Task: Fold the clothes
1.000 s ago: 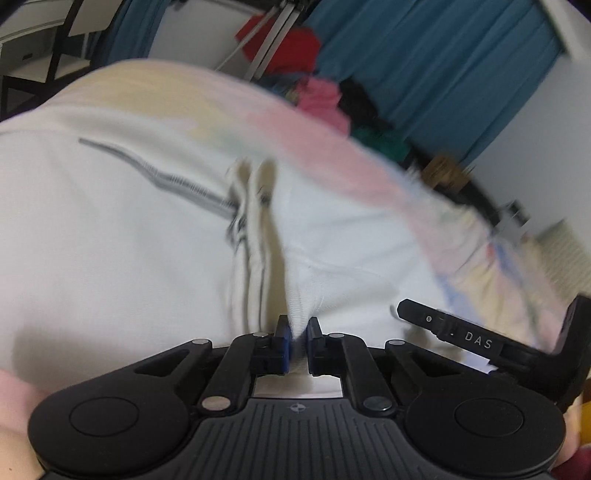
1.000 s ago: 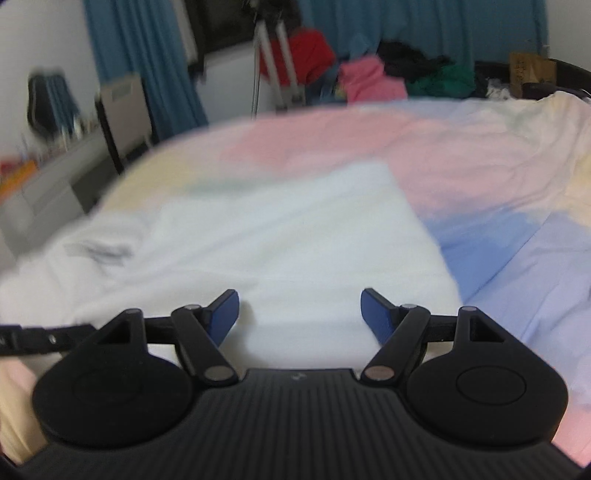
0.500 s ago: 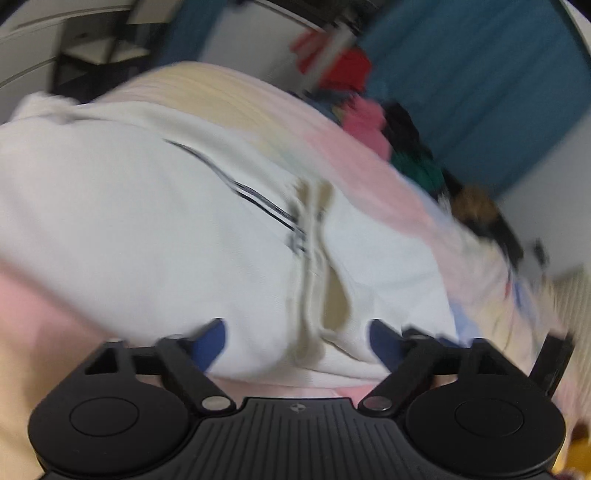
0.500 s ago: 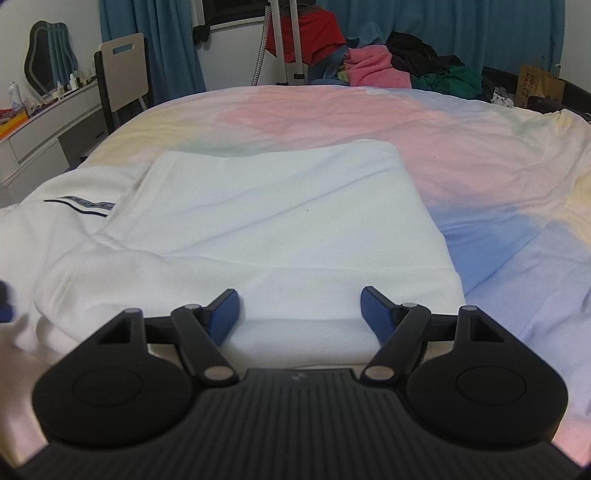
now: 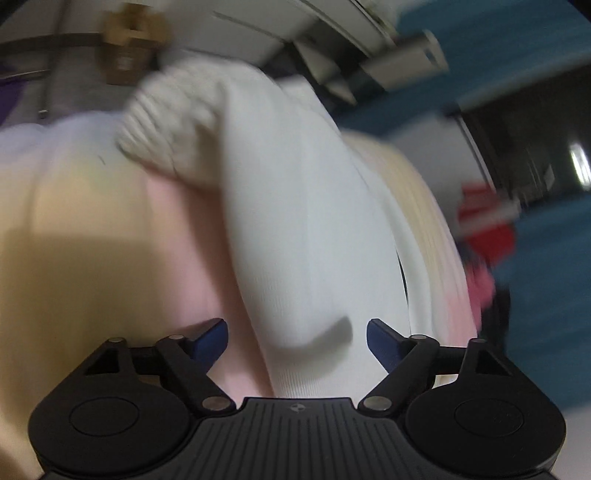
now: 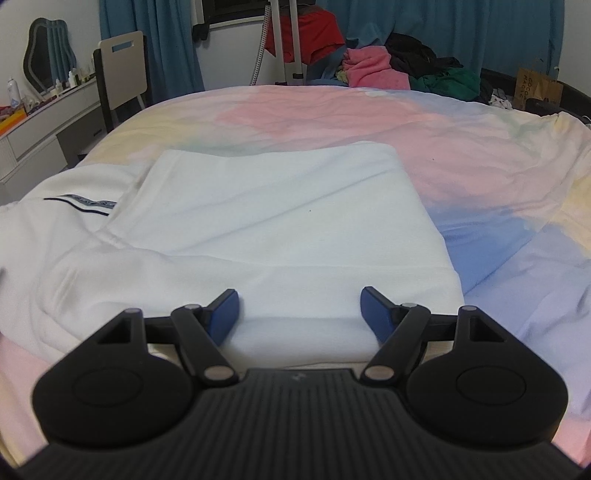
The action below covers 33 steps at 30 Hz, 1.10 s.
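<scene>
A white sweatshirt (image 6: pixel 280 218) with a thin dark stripe (image 6: pixel 85 202) lies partly folded on the pastel bedspread (image 6: pixel 461 155). My right gripper (image 6: pixel 299 314) is open and empty, just above the garment's near folded edge. In the blurred left wrist view, a white sleeve (image 5: pixel 306 229) with a ribbed cuff (image 5: pixel 166 129) stretches away over the bedspread (image 5: pixel 110 236). My left gripper (image 5: pixel 297 339) is open and empty over the sleeve's near part.
A pile of pink, red, black and green clothes (image 6: pixel 388 66) lies beyond the bed's far edge. A chair (image 6: pixel 122 70) and a white dresser (image 6: pixel 40 129) stand at the left. Blue curtains (image 6: pixel 461 29) hang behind.
My left gripper let go of the white fabric, opened, and swung left toward the sleeve and cuff. My right gripper stayed open and steadied over the folded edge.
</scene>
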Available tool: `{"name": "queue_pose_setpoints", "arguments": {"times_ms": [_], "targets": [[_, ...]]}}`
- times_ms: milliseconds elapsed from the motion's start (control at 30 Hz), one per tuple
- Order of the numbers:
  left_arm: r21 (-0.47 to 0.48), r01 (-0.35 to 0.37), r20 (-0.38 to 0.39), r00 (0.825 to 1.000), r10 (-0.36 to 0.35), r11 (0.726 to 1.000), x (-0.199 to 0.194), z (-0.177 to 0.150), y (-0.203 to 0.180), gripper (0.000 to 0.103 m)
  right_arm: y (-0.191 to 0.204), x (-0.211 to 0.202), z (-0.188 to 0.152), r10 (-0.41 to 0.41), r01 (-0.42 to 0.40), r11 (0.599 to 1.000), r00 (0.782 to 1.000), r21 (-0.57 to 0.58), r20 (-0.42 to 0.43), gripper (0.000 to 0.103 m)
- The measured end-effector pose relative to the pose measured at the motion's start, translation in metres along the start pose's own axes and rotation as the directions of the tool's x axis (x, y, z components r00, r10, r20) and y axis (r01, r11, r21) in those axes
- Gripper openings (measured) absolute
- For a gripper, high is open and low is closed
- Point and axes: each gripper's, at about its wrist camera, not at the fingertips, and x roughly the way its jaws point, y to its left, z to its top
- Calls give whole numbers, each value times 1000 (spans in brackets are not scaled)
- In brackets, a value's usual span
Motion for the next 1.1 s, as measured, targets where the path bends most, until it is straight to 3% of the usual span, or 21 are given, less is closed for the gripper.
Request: {"name": "queue_pose_setpoints", "arguments": {"times_ms": [133,233,333,433,500,600,767,833,967,1100], "targets": [[-72,14,-3,1000,-15,997,12,29,4,83,-1,0,0,2,-2,1000,1000,3,3,75],[-126,25,-5,1000,-26,992,22,51,7,76,-2,-6,2,17,-18,1000,999,14,31,75],[-158,36,0,999,-37,987,29,70,8,59,1,-19,4,69,-71,997,993,18,101,75],[-80,49,39,998,-46,996,26,69,0,48,9,-27,3,121,-120,993,983,-16,139,75],[-27,56,65,996,-54,998,24,68,-5,34,16,-20,0,130,-126,991,987,-47,99,75],[52,64,103,992,-69,997,21,68,-14,24,29,2,-8,109,-110,989,994,-98,-16,76],[180,56,164,983,-86,982,12,64,-27,19,34,5,-8,100,-101,989,995,-105,-12,77],[252,34,202,975,-87,967,7,57,-41,18,30,2,-6,111,-111,990,994,-84,-11,76],[422,-29,301,947,-110,906,-10,32,-75,18,12,-9,2,106,-106,994,994,-10,-15,76],[556,-75,392,902,-181,828,-32,-9,-117,17,-20,-28,12,114,-117,984,993,133,33,76]]}}
